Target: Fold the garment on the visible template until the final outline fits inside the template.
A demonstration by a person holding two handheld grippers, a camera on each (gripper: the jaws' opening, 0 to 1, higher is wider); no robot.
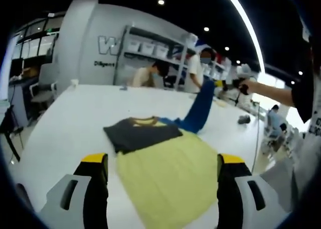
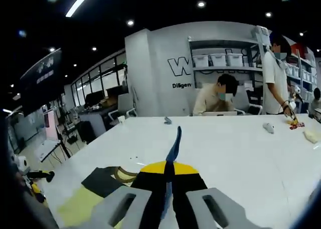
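A dark grey garment [image 1: 140, 133] with a yellow collar lies partly folded across the far end of the yellow-green template [image 1: 170, 181] on the white table [image 1: 65, 128]. Its blue part [image 1: 198, 113] is lifted off the table and rises to my right gripper [image 1: 220, 83], which a person's arm holds up at the right. My left gripper [image 1: 163, 161] hovers open over the template's near part, jaws wide apart and holding nothing. In the right gripper view my right gripper [image 2: 168, 171] is shut on the blue fabric [image 2: 174, 143], with the grey garment [image 2: 103, 181] and template [image 2: 80, 206] below at the left.
Two people are at the table's far side, in front of shelves with white bins [image 1: 150, 48]. Small objects lie on the table at the far right [image 1: 244, 119] [image 2: 269, 127] and far middle [image 2: 167, 120]. The person's arm [image 1: 273, 93] crosses the upper right.
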